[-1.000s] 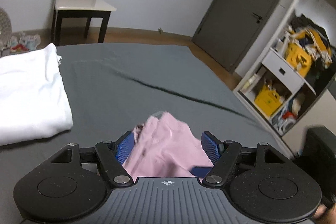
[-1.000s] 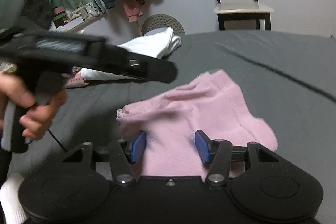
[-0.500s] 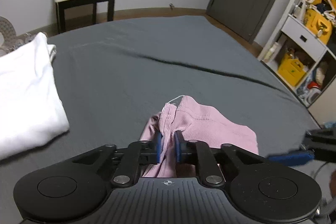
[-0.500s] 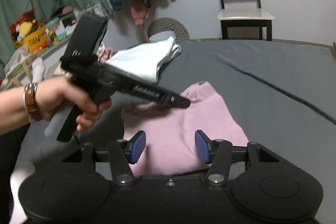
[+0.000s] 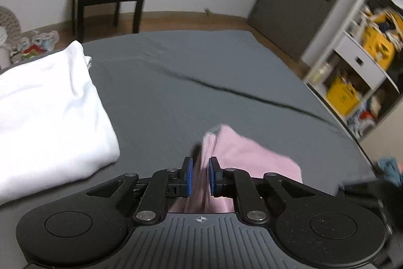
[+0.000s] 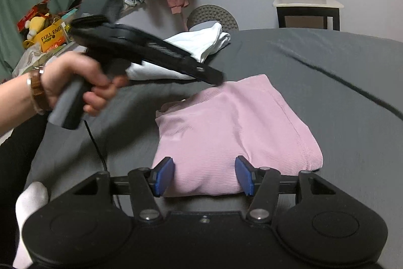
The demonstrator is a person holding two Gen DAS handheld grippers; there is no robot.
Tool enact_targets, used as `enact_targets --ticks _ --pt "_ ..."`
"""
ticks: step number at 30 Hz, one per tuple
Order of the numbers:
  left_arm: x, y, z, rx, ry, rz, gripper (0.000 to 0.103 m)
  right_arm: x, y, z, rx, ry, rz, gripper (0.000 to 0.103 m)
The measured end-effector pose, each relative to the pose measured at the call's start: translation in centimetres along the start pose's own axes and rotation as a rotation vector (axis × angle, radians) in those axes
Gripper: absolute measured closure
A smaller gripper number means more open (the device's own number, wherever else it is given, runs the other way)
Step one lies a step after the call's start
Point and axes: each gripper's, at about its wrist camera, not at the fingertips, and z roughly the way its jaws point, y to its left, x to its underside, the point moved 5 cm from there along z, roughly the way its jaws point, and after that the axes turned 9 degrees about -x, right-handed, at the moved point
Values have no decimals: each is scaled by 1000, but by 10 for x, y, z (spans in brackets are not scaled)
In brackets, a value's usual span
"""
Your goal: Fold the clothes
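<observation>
Bed (image 5: 226, 72) covered by a grey sheet, with one long dark crease (image 5: 239, 92) running across it. A folded pink garment (image 6: 231, 127) lay on the near part; a folded white garment (image 5: 47, 112) lay apart from it, toward the far left edge.

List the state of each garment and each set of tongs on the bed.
pink top: folded, lying on the grey bed sheet, far edge lifted.
white garment: folded, lying flat, untouched.
left tongs: nearly closed, pinching the pink top's edge.
right tongs: open, over the top's near edge.
</observation>
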Motion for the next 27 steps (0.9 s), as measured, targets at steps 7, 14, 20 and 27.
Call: enact_targets --ticks 7,14,20,27 --pt "23 0 -15 31 55 63 82 -1 5 1 12 15 -23 44" --pt "32 0 -13 -65 8 128 92 -6 1 4 9 16 -13 42" --pt "22 18 -9 -161 5 116 99 -4 6 6 13 20 -27 41" --pt "21 34 -45 -49 -55 5 99 -6 15 2 -4 12 -48 41"
